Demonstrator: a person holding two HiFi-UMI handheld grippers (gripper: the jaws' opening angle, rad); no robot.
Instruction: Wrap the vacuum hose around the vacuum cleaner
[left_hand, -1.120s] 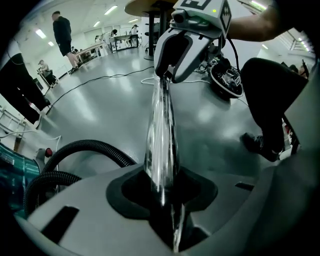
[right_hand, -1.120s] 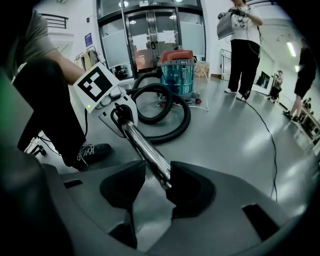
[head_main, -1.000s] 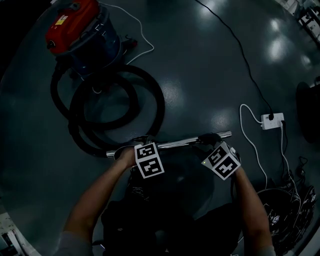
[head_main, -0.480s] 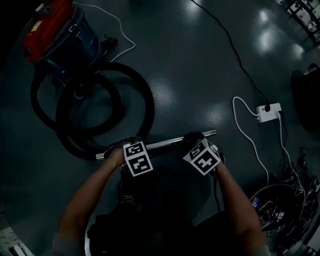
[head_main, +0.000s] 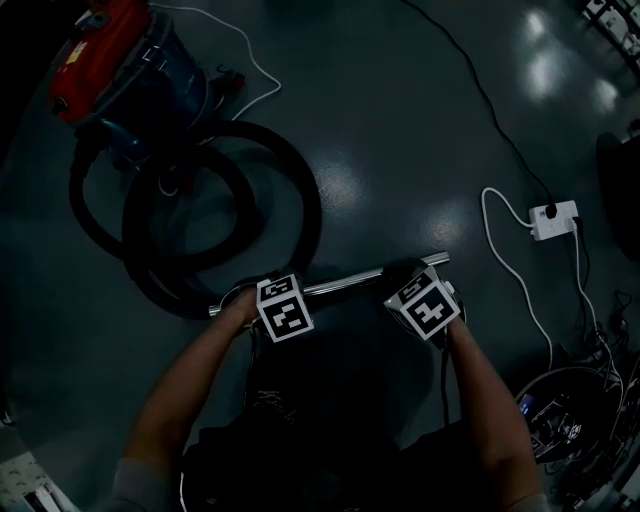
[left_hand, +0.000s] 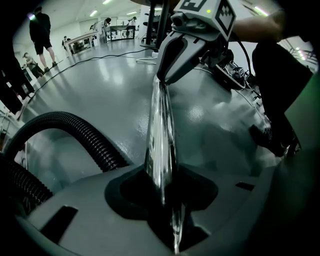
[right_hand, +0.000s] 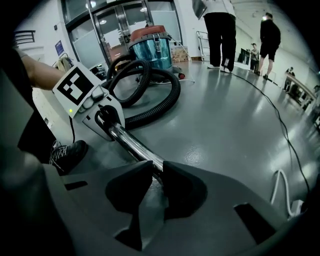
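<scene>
The red-and-blue vacuum cleaner (head_main: 120, 70) (right_hand: 150, 44) stands at the head view's top left. Its black ribbed hose (head_main: 215, 210) (left_hand: 75, 132) (right_hand: 155, 100) lies in loops on the floor beside it. The hose ends in a chrome wand (head_main: 345, 285) (left_hand: 161, 125) (right_hand: 131, 144), which is held level just above the floor. My left gripper (head_main: 260, 293) (left_hand: 162, 200) is shut on the wand near its hose end. My right gripper (head_main: 405, 272) (right_hand: 156, 175) has just been closing, and its pads now press on the wand near the free end.
A white power strip (head_main: 553, 217) with a white cable lies on the floor at the right, and a long black cable (head_main: 480, 100) runs past it. Tangled cables (head_main: 570, 420) fill the lower right. People stand far off (right_hand: 220, 30). My shoe (right_hand: 67, 152) is beside the wand.
Both grippers and the wand have sunk a little toward the floor. The right gripper's marker cube has rolled slightly. The hose loops lie as before.
</scene>
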